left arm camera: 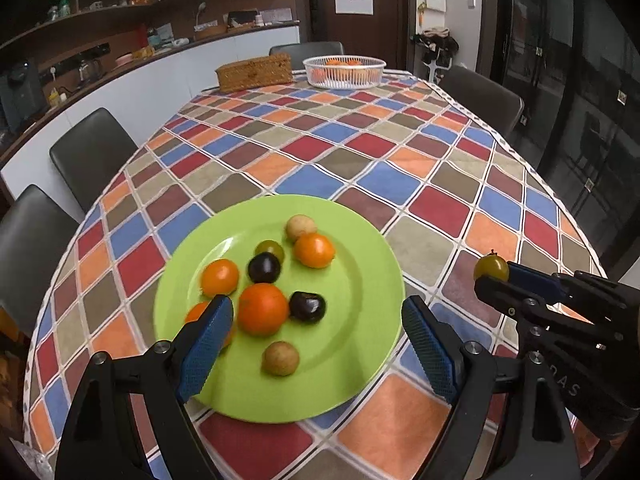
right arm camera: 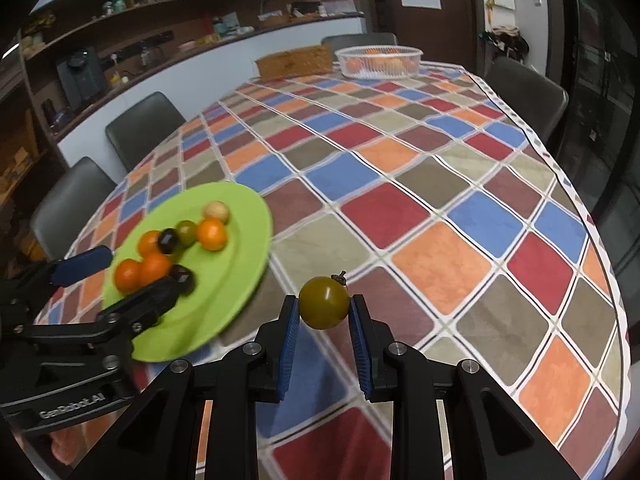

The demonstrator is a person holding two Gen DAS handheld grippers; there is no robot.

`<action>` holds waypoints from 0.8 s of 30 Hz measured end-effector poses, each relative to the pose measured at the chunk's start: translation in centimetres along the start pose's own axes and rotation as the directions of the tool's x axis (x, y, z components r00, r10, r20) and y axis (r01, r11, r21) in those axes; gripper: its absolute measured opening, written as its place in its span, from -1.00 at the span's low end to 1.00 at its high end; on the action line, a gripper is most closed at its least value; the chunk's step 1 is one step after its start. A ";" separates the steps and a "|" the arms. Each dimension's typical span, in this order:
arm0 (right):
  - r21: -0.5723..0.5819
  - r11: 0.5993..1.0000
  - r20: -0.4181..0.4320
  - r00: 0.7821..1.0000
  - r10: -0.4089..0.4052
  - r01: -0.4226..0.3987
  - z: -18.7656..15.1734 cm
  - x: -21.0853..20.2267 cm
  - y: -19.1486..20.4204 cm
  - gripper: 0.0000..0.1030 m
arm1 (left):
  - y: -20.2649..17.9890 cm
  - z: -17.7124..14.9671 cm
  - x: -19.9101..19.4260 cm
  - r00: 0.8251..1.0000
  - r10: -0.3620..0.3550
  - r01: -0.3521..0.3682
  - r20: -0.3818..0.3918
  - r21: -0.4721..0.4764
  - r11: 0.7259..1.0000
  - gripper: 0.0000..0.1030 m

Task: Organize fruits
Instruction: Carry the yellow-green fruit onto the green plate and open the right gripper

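Observation:
A green plate (left arm camera: 360, 280) (right arm camera: 244, 232) near the table's front edge holds several small fruits: orange ones (left arm camera: 262, 309), dark purple ones (left arm camera: 307, 306), a green one (left arm camera: 270, 249) and tan ones (left arm camera: 281, 358). My left gripper (left arm camera: 316, 340) hovers open over the plate's near side, nothing between its blue pads. My right gripper (right arm camera: 324, 316) is shut on a green tomato (right arm camera: 324, 302) with a short stem, held above the tablecloth to the right of the plate. In the left wrist view that tomato (left arm camera: 491, 267) shows at the right gripper's tip.
A checked tablecloth (left arm camera: 360, 152) covers the table. At the far end stand a white basket (left arm camera: 344, 72) with orange fruits and a wicker box (left arm camera: 254, 73). Dark chairs (left arm camera: 94, 152) line both sides. A counter with appliances runs along the left wall.

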State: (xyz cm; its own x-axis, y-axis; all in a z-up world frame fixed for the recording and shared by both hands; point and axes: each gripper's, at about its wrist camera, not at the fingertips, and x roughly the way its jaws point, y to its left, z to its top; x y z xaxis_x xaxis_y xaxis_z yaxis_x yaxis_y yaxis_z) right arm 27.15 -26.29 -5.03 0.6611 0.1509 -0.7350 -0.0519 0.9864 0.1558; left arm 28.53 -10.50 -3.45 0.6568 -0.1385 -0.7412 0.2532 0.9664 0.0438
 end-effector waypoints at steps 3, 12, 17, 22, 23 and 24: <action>-0.021 0.999 0.012 1.000 0.028 -0.027 0.0 -0.8 1.5 -0.48 | 1.2 -0.5 -1.1 1.000 0.003 -0.003 0.015 -0.016 1.000 0.68; -0.100 0.992 -0.011 0.997 0.075 -0.075 -0.2 -0.1 6.0 -0.48 | 4.8 -2.4 -2.8 0.998 0.061 -0.061 0.022 -0.032 0.998 0.68; -0.110 0.990 -0.046 0.996 0.078 -0.083 0.0 2.0 7.5 -0.48 | 6.4 -3.2 -2.6 0.998 0.061 -0.061 0.004 -0.064 0.996 0.68; -0.129 0.988 -0.072 0.995 0.075 -0.084 0.0 3.6 8.5 -0.48 | 7.4 -3.7 -2.5 0.997 0.074 -0.074 -0.004 -0.072 0.995 0.68; -0.130 0.988 -0.077 0.994 0.075 -0.085 -0.1 3.8 8.6 -0.48 | 7.5 -3.7 -2.5 0.997 0.075 -0.075 -0.004 -0.074 0.994 0.68; -0.127 0.988 -0.082 0.994 0.076 -0.086 -0.1 4.0 8.7 -0.47 | 7.7 -3.8 -2.4 0.997 0.076 -0.076 -0.004 -0.076 0.994 0.68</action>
State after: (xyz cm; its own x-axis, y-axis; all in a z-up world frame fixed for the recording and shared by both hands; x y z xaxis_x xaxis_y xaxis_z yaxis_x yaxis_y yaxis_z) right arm 29.25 -17.12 -6.69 0.5918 0.2304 -0.7725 -0.2033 0.9700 0.1336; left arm 26.18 -1.94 -3.84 0.6711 -0.0637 -0.7386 0.1479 0.9878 0.0492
